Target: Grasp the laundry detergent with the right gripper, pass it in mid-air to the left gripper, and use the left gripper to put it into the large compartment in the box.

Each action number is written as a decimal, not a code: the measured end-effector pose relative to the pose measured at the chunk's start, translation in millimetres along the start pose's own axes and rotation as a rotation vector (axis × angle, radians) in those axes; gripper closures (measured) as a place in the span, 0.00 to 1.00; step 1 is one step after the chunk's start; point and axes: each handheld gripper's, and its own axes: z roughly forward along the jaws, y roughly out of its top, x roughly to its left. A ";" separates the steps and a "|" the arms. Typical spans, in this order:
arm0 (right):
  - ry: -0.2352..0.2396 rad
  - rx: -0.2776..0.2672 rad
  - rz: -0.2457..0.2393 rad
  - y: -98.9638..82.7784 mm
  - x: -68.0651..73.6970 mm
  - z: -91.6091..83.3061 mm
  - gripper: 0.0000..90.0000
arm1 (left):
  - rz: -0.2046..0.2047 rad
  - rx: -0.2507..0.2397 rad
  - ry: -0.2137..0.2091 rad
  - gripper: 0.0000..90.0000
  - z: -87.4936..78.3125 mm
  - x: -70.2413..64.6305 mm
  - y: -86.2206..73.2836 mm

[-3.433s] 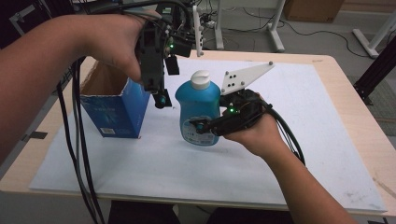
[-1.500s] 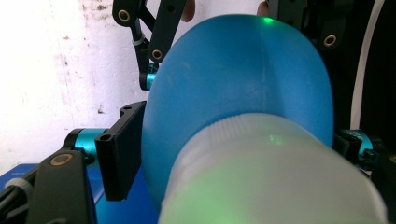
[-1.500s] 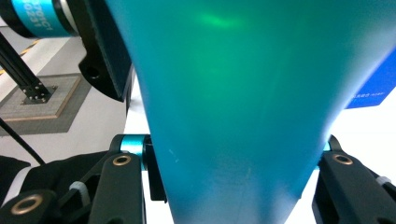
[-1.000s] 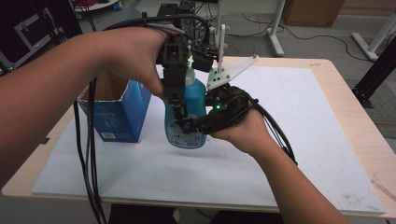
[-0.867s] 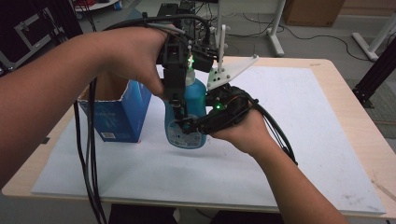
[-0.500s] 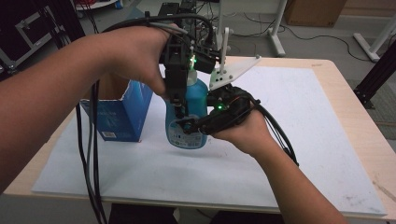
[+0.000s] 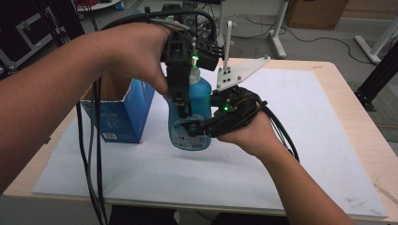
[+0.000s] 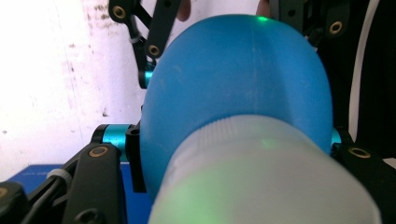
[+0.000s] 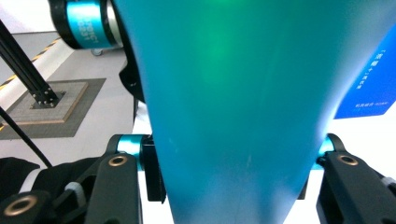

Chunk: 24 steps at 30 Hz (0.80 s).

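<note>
High view: blue bottle (image 7: 192, 112) stood upright on the surface (image 7: 300, 140) beside the box (image 7: 119, 112). My left claw (image 7: 180, 101) had just clenched on its upper body from above; right claw (image 7: 197, 129), loosening slightly, gripped its base. Handover looked underway.

Light wooden table (image 7: 345, 101) carrying a white sheet (image 7: 305, 122), open blue carton (image 7: 124, 112) standing on the sheet left of the left gripper (image 7: 180, 105), blue bottle (image 7: 199, 101) resting beside it.
</note>
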 end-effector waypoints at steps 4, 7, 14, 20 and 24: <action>-0.009 0.009 -0.009 0.8 2.1 -7.6 0.37 | 0.003 0.012 0.000 0.44 -2.7 -0.6 -1.3; -0.024 -0.002 -0.011 2.5 3.4 -19.4 0.31 | -0.002 0.019 0.003 0.44 -3.8 -0.7 -3.8; -0.052 0.061 -0.021 3.9 -2.1 -41.5 0.24 | -0.027 0.027 0.004 0.44 -10.7 0.1 -9.9; -0.089 0.181 -0.057 17.7 -6.6 -64.0 0.16 | -0.061 0.025 0.015 0.44 -19.6 4.5 -15.8; -0.073 0.224 -0.066 25.6 -8.0 -70.1 0.15 | -0.080 0.025 0.012 0.44 -21.8 6.9 -19.8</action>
